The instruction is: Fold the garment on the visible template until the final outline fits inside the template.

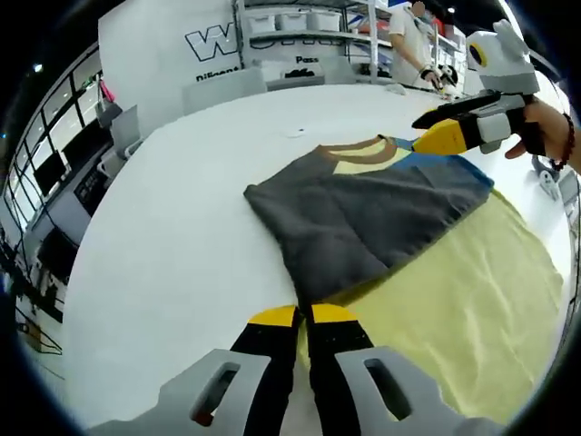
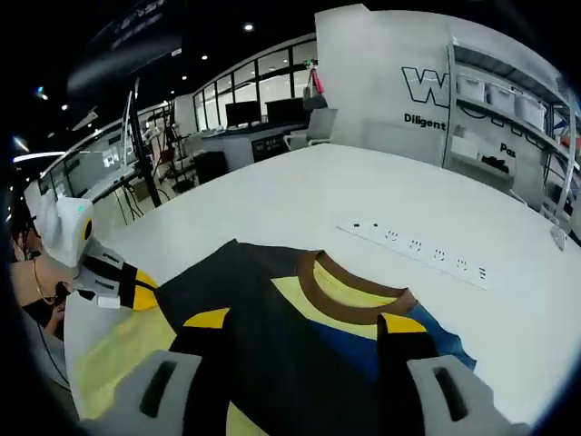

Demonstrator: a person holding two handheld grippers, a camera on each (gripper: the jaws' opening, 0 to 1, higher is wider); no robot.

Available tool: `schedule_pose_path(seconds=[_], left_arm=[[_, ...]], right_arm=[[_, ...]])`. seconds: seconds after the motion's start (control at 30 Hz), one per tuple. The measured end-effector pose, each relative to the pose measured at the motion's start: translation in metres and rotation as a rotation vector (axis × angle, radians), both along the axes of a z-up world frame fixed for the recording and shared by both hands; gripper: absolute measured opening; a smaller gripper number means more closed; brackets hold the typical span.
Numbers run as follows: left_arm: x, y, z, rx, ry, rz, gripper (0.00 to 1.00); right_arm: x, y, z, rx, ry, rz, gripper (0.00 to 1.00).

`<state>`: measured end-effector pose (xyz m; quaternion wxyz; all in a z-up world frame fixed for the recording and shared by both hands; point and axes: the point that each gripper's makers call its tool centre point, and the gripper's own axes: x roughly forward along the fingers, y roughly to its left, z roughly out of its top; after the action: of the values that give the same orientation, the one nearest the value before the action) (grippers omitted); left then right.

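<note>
My left gripper (image 1: 302,318) pinched shut on garment (image 1: 363,213) corner. Garment runs 12-to-2 o'clock from it across yellow template (image 1: 472,309); collar (image 1: 359,150) at far end. My right gripper (image 2: 300,322) jaws spread over collar edge (image 2: 349,295), gripping nothing I can confirm. Right nearer collar.

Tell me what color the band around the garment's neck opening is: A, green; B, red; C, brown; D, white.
C: in the right gripper view the collar of the garment is a brown band curving around a yellow inner panel.
</note>
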<state>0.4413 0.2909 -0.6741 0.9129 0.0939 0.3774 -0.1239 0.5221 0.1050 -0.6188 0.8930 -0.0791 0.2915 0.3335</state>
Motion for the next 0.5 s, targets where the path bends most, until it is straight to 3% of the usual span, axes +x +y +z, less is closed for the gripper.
schedule_pose_path(seconds=[0.27, 0.37, 0.5], left_arm=[[-0.003, 0.007, 0.002, -0.013, -0.010, 0.024, 0.09], [-0.007, 0.010, 0.006, 0.005, -0.018, 0.007, 0.15], [-0.008, 0.012, 0.016, -0.076, -0.050, 0.059, 0.28]], right_arm=[[-0.010, -0.015, 0.003, 0.003, 0.013, -0.015, 0.63], [-0.012, -0.022, 0.005, -0.002, 0.015, -0.021, 0.66], [-0.021, -0.026, 0.006, -0.013, 0.015, -0.012, 0.74]])
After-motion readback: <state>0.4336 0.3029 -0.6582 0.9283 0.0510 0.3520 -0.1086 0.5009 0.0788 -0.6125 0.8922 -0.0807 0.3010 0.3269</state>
